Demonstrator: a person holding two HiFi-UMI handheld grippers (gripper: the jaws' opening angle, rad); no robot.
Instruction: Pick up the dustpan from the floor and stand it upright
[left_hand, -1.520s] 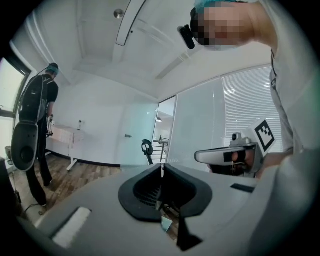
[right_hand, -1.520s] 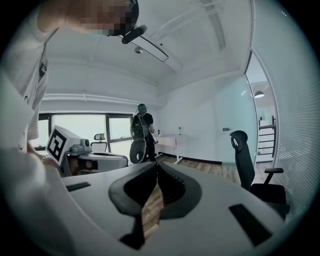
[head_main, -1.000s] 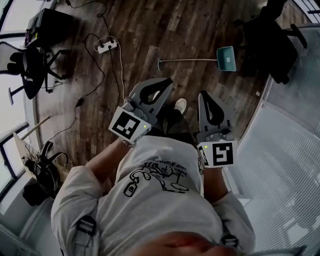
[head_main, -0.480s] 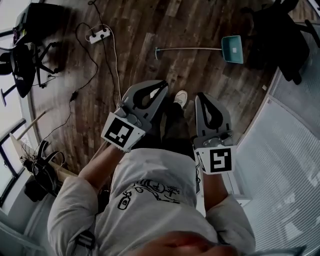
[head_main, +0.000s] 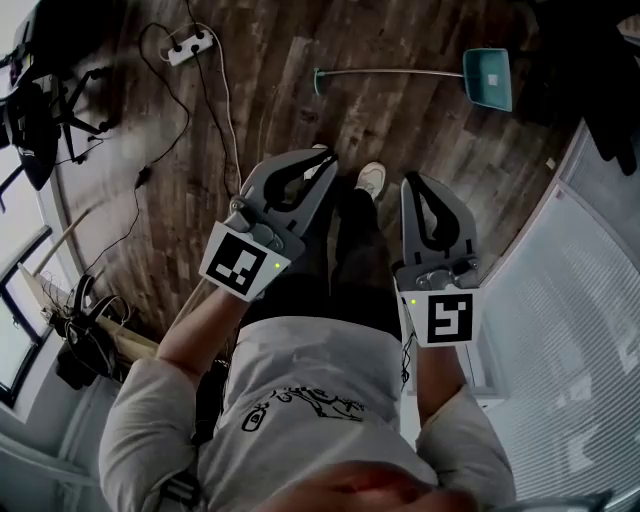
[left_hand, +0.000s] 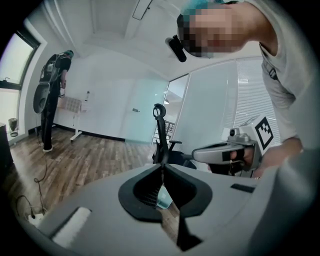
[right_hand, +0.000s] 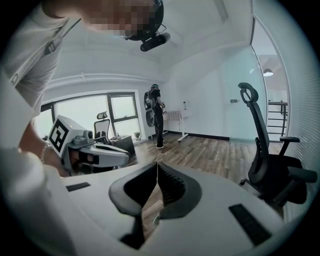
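- The dustpan (head_main: 488, 78) lies flat on the wooden floor (head_main: 300, 110) at the far right of the head view. Its teal pan is to the right, and its long handle (head_main: 395, 71) runs left across the boards.
- Nothing touches the dustpan. Both grippers are well apart from it, on the near side, close in front of the person.
- The left gripper (head_main: 322, 162) is clenched. Its own view shows the two jaws pressed together with nothing between them. It points toward the far floor and tilts a little downward.
- The right gripper (head_main: 414, 182) is clenched and empty as well, its jaws meeting along one line. It is held beside the left one, to its right. The teal pan lies farther off and to the right of its tips.
- One pale shoe (head_main: 371, 180) of the person shows on the floor between the two grippers.
- A white power strip (head_main: 190, 45) lies at the far left, well apart from the dustpan's handle end.
- A black office chair (head_main: 40, 95) stands at the far left edge. A second dark chair (head_main: 600, 60) fills the far right corner, just beside the pan.
- A pale slatted wall (head_main: 580, 300) runs along the right side.
- Both gripper views show another person (left_hand: 50, 107) standing far across the room.
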